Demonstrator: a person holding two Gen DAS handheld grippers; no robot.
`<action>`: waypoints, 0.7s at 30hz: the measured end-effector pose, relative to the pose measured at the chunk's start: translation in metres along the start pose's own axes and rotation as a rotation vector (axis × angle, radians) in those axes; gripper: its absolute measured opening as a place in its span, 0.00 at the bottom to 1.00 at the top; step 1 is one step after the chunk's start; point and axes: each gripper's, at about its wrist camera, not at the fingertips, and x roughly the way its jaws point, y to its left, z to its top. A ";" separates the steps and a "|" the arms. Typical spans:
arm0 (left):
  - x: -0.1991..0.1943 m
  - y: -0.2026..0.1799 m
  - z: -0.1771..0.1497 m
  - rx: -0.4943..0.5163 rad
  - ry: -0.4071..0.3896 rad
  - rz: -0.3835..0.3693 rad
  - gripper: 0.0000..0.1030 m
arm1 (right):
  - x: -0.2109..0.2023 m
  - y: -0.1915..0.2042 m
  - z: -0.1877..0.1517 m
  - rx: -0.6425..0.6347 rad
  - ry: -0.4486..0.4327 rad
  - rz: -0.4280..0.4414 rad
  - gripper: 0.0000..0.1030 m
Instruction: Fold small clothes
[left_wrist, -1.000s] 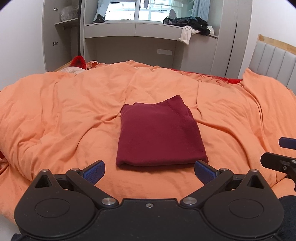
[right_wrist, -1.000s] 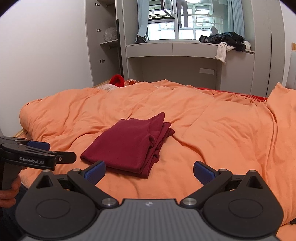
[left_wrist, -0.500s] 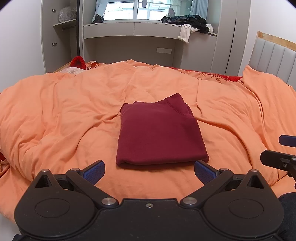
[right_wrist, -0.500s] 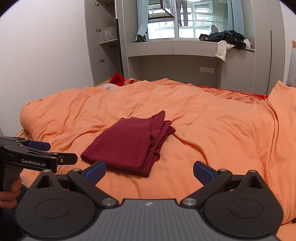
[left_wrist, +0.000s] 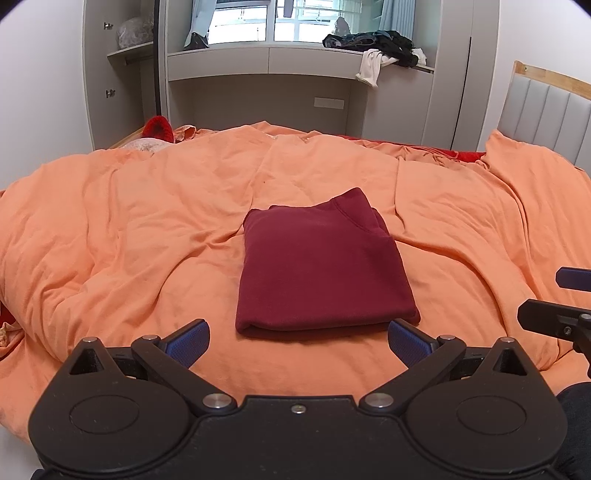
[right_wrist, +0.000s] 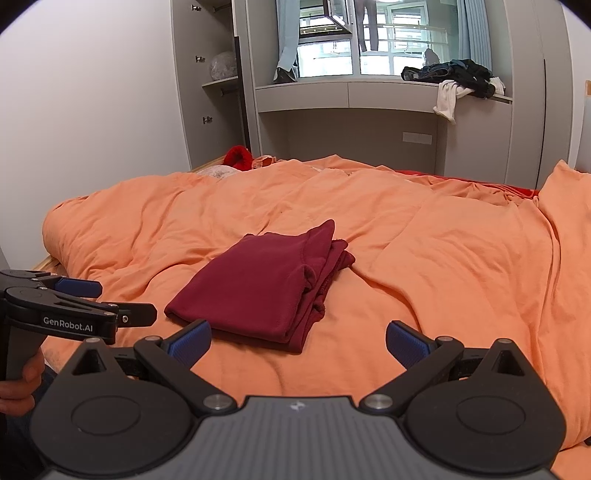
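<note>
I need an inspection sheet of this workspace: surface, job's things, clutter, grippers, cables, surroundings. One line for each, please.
Surface: orange duvet, wrinkled, covering the bed.
Job's things: dark red garment, folded into a rectangle, lying flat on the duvet.
Clutter: red item at the far bed edge; pile of clothes on the window ledge.
Grippers: left gripper open, empty; right gripper open, empty; both short of the garment.
Cables: nothing seen.
Surroundings: grey wardrobe, window, padded headboard.

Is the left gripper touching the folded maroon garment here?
Apart. Right wrist view shows orange duvet between the left gripper and the maroon garment.
</note>
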 end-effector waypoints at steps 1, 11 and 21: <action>-0.001 0.000 0.000 -0.001 0.000 0.003 1.00 | 0.000 0.000 0.000 0.001 0.001 0.002 1.00; -0.003 0.002 0.002 0.002 -0.004 0.003 1.00 | 0.002 0.000 0.001 -0.002 0.008 -0.004 1.00; -0.005 0.005 0.002 0.014 -0.006 0.025 1.00 | 0.043 -0.023 0.017 0.009 0.048 0.008 1.00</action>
